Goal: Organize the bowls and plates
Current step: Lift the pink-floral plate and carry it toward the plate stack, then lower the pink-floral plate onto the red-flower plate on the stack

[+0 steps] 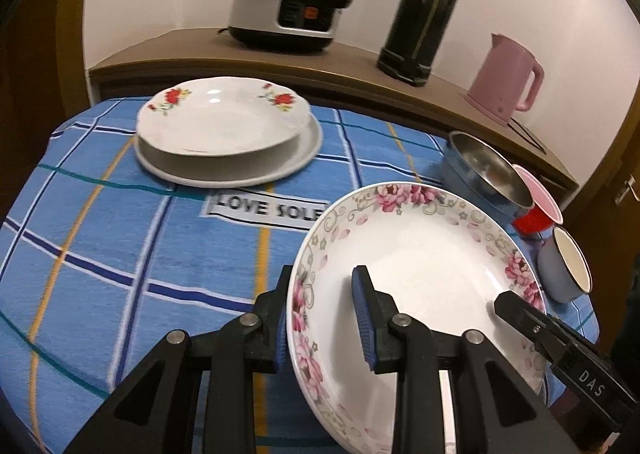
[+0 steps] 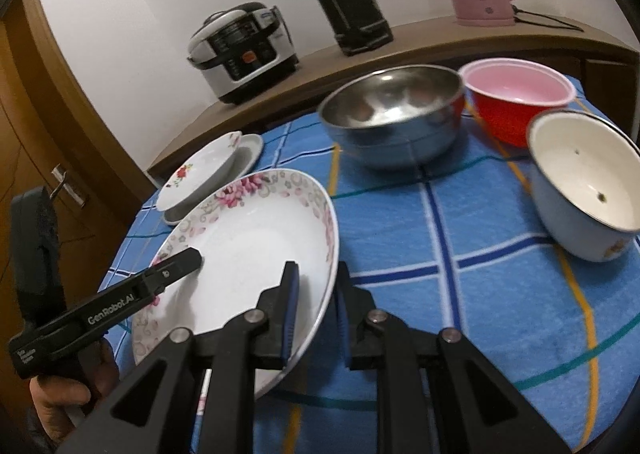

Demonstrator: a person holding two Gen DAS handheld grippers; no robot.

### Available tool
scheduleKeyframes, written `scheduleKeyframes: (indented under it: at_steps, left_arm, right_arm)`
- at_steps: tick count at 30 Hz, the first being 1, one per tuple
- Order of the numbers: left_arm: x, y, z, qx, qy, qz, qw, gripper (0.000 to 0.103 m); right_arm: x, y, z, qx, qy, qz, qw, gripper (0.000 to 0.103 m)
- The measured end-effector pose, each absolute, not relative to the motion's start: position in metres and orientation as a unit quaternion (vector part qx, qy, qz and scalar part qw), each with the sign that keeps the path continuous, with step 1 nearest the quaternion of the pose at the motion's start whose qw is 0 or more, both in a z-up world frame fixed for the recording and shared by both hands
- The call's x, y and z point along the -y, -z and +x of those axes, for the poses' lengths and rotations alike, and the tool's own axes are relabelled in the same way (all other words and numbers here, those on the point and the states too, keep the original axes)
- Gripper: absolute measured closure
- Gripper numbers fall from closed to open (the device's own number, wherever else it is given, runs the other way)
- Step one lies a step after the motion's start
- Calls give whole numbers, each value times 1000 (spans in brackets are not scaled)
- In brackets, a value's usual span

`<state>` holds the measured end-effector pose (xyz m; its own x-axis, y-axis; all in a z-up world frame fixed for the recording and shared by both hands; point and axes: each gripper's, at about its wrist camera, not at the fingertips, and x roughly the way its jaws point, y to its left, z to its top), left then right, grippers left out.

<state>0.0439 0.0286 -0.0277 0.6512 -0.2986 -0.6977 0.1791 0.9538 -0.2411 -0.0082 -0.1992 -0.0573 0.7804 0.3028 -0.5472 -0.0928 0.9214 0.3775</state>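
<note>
We are gripping pink-flowered plate (image 1: pixel 416 294) from both sides: left gripper (image 1: pixel 324 318) fingers clenching its left rim, right gripper (image 2: pixel 316 318) fingers clenching its right rim. Plate tilting above blue checked cloth (image 1: pixel 120 254). Red-flowered plate (image 1: pixel 224 118) resting on grey plate (image 1: pixel 280 170) behind. Steel bowl (image 2: pixel 394 110), red bowl (image 2: pixel 516 98), white bowl (image 2: pixel 584 182) standing right.

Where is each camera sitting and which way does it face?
Left wrist: on the left gripper, facing the red-flowered plate; the right gripper shows too.
Right wrist: on the right gripper, facing the steel bowl; the left gripper and a hand show.
Shared: the pink-flowered plate, gripped on opposite rims.
</note>
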Motion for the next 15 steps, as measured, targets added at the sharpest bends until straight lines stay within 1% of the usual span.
scheduleKeyframes:
  at_steps: [15]
  left_arm:
    - [-79,18,53,-380,97,-100,914,73]
  right_arm:
    - [152,44,14,-308,-143,149,929,85]
